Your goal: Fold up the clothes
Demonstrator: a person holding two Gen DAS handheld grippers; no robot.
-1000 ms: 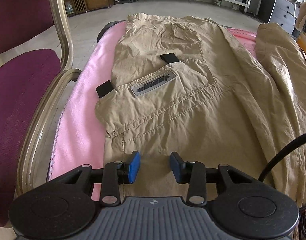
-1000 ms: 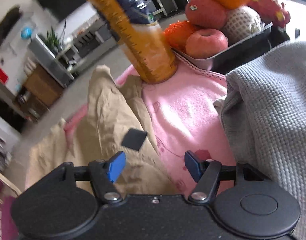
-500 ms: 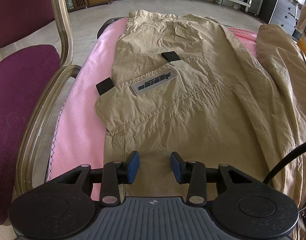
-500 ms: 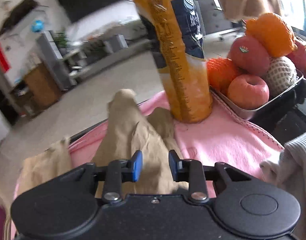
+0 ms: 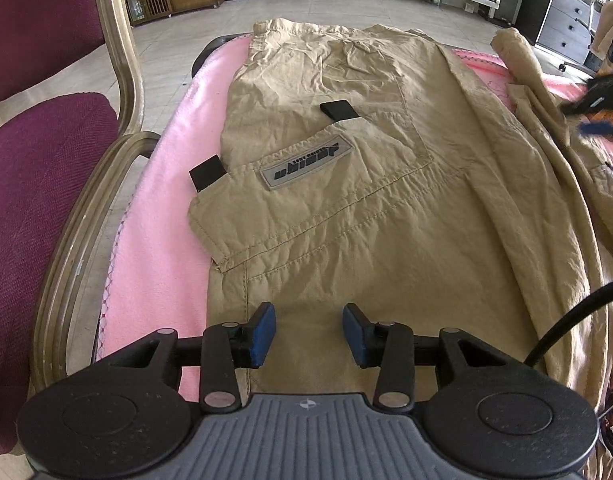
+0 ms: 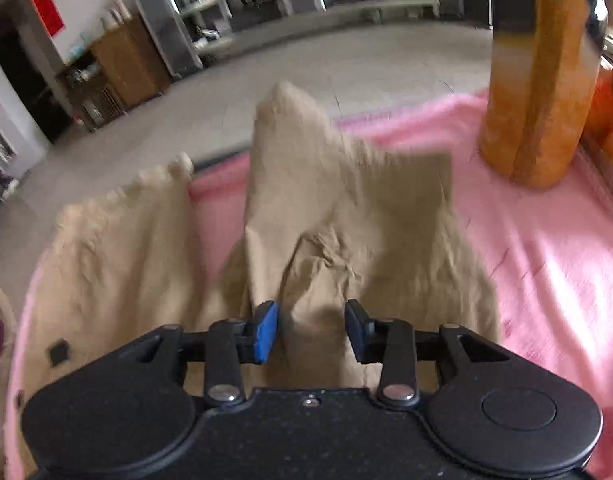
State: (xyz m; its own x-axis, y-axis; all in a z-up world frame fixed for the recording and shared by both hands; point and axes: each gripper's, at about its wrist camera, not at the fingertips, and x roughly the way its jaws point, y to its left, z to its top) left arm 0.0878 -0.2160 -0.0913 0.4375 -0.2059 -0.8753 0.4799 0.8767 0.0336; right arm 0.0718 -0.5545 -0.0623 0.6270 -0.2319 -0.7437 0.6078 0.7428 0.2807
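The bench (image 5: 202, 53) is covered by a pink cloth (image 5: 162, 216), and the trousers (image 5: 366, 220) lie lengthwise on it from the near edge to the far edge, one leg flat along the left side and the other leg (image 6: 346, 208) rumpled and ridged up toward the right side. The step in hand looks like drawing that loose leg over to meet the flat one. The right hand-held gripper (image 6: 311, 332) has a bunched fold of the leg filling the gap between its pads, seemingly pinched, though its jaws have just been opening a little; the grip wants firming before any further pull, or the fabric may slip out. The leg should travel low and level, clear of the tall orange container (image 6: 538, 100) near the far right corner. The left hand-held gripper (image 5: 308, 334) hovers with jaws apart over the flat leg at the near edge, clamped on nothing; pressing down there would likely stop the flat leg from creeping
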